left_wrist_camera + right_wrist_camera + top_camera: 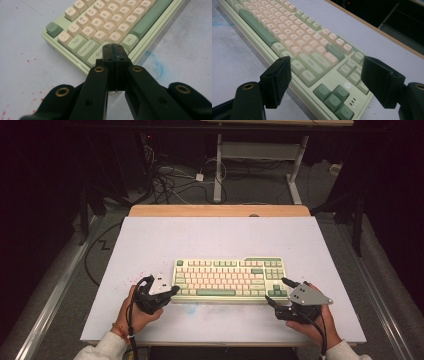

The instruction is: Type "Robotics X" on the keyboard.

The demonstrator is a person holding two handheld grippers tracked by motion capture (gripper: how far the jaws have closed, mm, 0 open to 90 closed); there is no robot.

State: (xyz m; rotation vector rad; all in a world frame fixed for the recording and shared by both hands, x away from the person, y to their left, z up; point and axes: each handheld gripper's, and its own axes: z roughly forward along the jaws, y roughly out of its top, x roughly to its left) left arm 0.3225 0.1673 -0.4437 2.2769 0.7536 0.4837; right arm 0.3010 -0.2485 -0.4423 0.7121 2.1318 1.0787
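High view: keyboard (227, 279) on table (150, 240); my left gripper (172, 291) closed empty at 9 o'clock corner, right gripper (279, 292) jaws spread, 3 o'clock.

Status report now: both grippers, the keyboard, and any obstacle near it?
Left gripper shut, empty, jaws over keyboard's near-left corner. Right gripper open, jaws apart over the arrow-key corner. Keyboard flat on table. No obstacle seen.
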